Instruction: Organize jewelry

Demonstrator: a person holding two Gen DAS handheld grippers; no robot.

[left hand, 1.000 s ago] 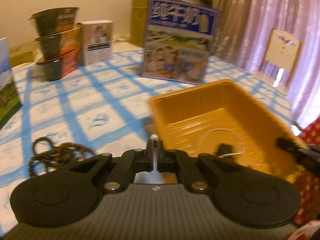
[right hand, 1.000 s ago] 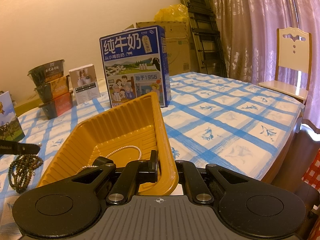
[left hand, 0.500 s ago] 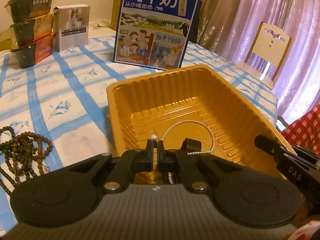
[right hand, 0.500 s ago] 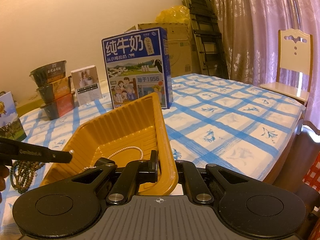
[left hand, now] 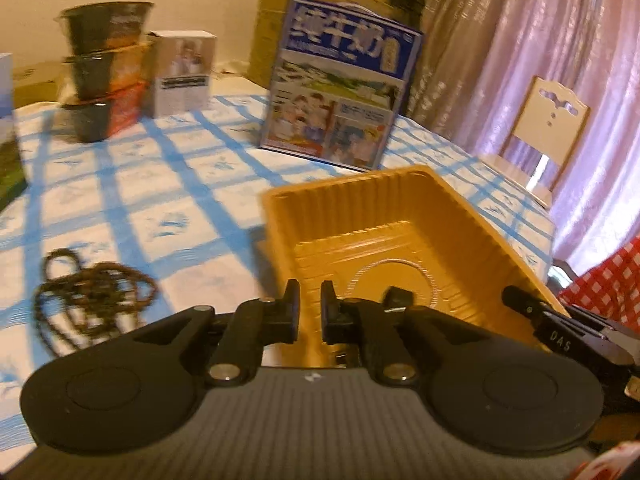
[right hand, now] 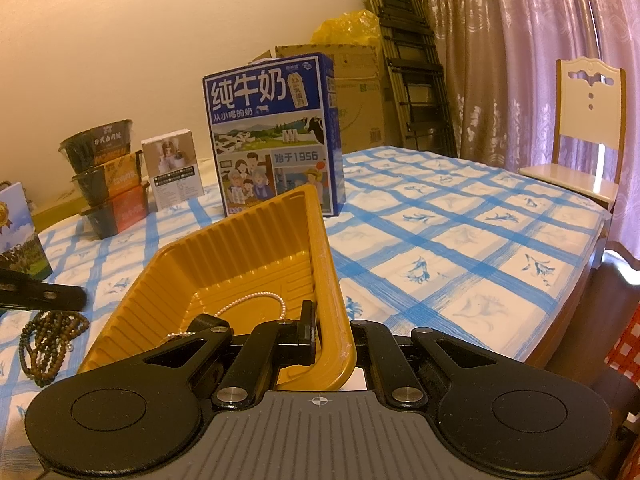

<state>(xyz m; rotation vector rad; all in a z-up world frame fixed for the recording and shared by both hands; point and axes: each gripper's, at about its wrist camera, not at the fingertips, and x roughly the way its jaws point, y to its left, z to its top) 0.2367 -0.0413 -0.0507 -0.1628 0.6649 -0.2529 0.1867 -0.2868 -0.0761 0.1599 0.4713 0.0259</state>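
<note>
The right claw [right hand: 334, 330] is clamped on the near wall of the yellow tray [right hand: 256, 240], likely steadying it as the jewelry's container; the pearl necklace [right hand: 256, 300] lies inside. The left claw [left hand: 310, 310] is opening with nothing between its jaws, above the tray's near edge, while the brown bead strand [left hand: 90, 300] waits on the tabletop [left hand: 180, 200] beside the tray.

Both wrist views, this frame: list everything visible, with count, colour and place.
Ribbed plastic tray: one, orange-yellow, on the tablecloth, its near wall clamped in the right tongs.
White pearl strand: one, lying inside the tray.
Dark wooden bead strings: one heap, brown, on the cloth left of the tray.
Milk carton box: one, blue, upright behind the tray.
Stacked food bowls: three, dark, far left.
Small white box: one, beside the bowls.
Checked tablecloth: blue and white.
Wooden chair: one, cream, by the curtain.
Left tongs: black, jaws opening, nothing between them.
Right tongs: black, shut on the tray wall.
</note>
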